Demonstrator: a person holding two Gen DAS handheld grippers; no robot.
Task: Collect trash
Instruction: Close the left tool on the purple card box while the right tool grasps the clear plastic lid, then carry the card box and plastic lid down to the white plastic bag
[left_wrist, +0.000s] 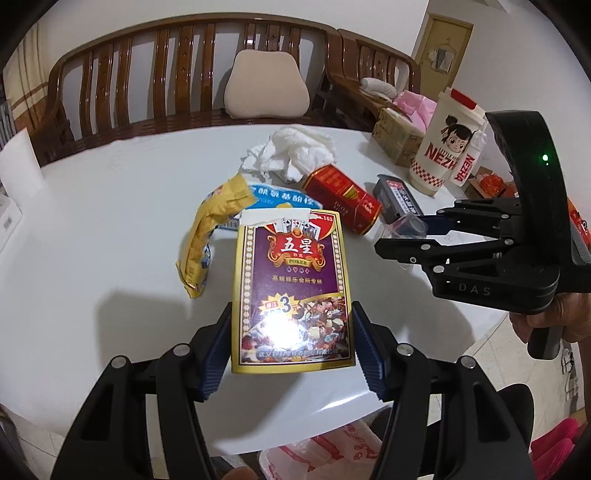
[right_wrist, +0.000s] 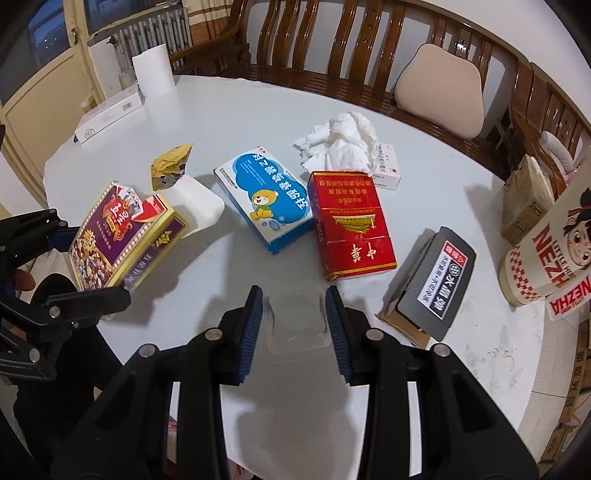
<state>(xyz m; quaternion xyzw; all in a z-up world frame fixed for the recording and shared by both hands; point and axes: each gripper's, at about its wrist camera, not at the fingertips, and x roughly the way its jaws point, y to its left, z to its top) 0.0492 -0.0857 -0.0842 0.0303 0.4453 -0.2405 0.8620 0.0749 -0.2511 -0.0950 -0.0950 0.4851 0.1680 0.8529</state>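
Observation:
My left gripper (left_wrist: 291, 347) is shut on a purple and gold poker card box (left_wrist: 291, 291) and holds it above the white table (left_wrist: 110, 229); the box also shows in the right wrist view (right_wrist: 122, 240). My right gripper (right_wrist: 293, 325) is shut on a clear plastic tray (right_wrist: 295, 321) near the table's front edge; it also shows in the left wrist view (left_wrist: 417, 232). On the table lie a red cigarette box (right_wrist: 351, 229), a blue medicine box (right_wrist: 266, 203), a yellow wrapper (right_wrist: 170, 166), crumpled tissue (right_wrist: 343, 140) and a black box (right_wrist: 436, 288).
A Nezha paper cup (right_wrist: 546, 251) stands at the right edge. A white box (right_wrist: 107, 114) and a paper roll (right_wrist: 153, 70) sit at the far left. A wooden bench (right_wrist: 332, 55) with a beige cushion (right_wrist: 439, 92) lines the far side. A plastic bag (left_wrist: 325, 454) lies below the table.

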